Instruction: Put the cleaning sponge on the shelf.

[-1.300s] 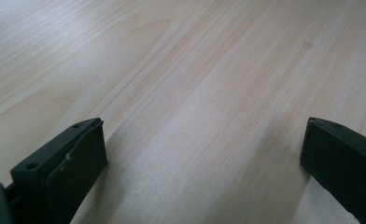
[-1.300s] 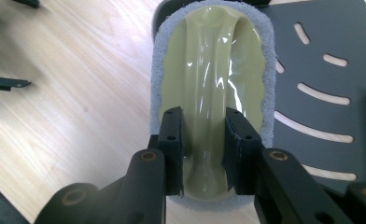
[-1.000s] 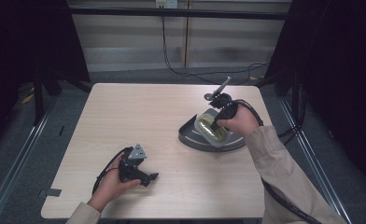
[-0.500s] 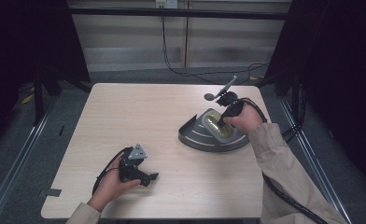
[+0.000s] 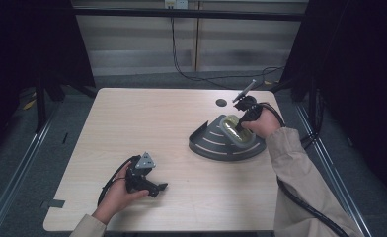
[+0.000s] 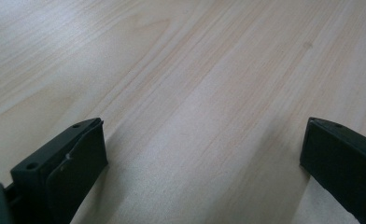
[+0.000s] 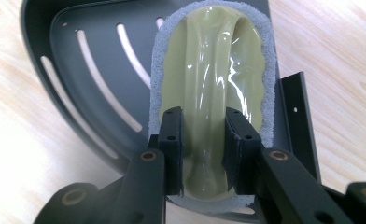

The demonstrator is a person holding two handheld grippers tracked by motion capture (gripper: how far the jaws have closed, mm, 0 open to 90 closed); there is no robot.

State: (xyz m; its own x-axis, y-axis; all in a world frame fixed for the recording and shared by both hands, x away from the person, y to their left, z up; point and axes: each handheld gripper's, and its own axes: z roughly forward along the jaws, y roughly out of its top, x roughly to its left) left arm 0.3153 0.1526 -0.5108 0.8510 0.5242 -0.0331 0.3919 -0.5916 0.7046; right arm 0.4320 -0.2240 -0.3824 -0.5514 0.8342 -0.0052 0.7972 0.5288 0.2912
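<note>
High view is showing one wooden table [image 5: 172, 128] with one dark fan-shaped slotted rack [image 5: 216, 143] sitting toward its right side, and one yellowish sponge [image 5: 233, 129] lying in that rack. The right gripper [image 5: 241, 129] is reaching down onto the sponge from the person's right hand [image 5: 263, 123].

Right gripper view is looking straight down on the sponge [image 7: 209, 93], an oval with a pale grey fuzzy rim and a glossy yellow-green top. The two black fingers [image 7: 172, 135] are standing close together, pressing on the raised ridge that runs along the sponge's middle, so the gripper [image 7: 203, 140] is pinching the sponge at its near end. The sponge is resting against the straight side wall of the rack [image 7: 87, 70], with the curved slots lying to its left.

Left gripper view is showing its two fingers [image 6: 73, 163] spread wide apart, with bare table [image 6: 195, 93] between them. In the high view the left gripper [image 5: 154, 187] is lying on the table near the front edge, held by the left hand [image 5: 115, 195], well apart from the rack.
</note>
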